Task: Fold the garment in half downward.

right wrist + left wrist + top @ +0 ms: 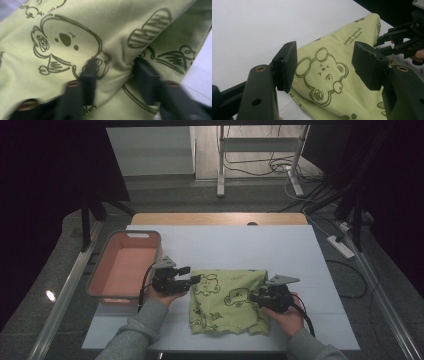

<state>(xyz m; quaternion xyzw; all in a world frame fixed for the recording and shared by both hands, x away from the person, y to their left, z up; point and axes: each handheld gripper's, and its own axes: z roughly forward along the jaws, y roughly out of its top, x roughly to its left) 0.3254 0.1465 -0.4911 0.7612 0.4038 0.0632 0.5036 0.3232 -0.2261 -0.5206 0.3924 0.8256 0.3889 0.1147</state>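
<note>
A light green garment point(227, 300) printed with bears lies folded on the white table point(225, 245) near its front edge. My left gripper point(192, 275) hovers at the garment's left edge, open. In the left gripper view the bear print of the garment point(329, 75) shows between the spread jaws of the left gripper point(325, 65), which do not touch it. My right gripper point(255, 296) rests on the garment's right side. In the right gripper view a ridge of the garment point(75, 25) is gathered between the jaws of the right gripper point(113, 72), which press on it.
A pink bin point(125, 237) with nothing in it stands at the table's left side, just beyond my left hand. Behind the table are a metal stand point(220, 165) and cables on the floor; a power strip point(341, 246) lies at the right.
</note>
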